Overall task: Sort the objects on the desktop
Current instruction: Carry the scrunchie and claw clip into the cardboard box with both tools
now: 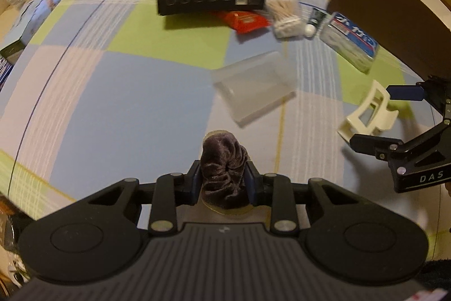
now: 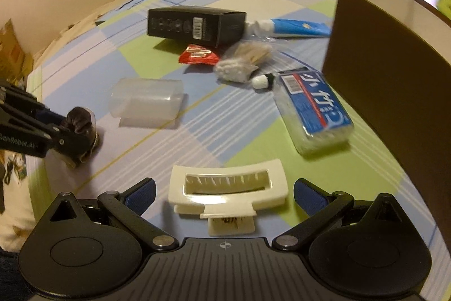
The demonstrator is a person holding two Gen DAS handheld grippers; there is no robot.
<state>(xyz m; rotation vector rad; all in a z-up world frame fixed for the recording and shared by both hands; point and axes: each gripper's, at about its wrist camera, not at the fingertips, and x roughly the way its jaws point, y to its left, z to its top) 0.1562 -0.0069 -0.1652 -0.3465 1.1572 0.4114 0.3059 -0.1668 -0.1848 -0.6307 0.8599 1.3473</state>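
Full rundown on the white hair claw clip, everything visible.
The white hair claw clip is glossy cream plastic with a rectangular cut-out that shows its teeth and a flat squeeze tab facing the camera. It lies on the checked tablecloth, between the open fingers of the right gripper, which do not press on it. It lies near the blue-labelled packet.

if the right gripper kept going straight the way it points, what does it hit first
Most likely the white hair claw clip: it lies between the open fingers of the right gripper, straight ahead. Beyond it is checked tablecloth. Depth is uncertain.
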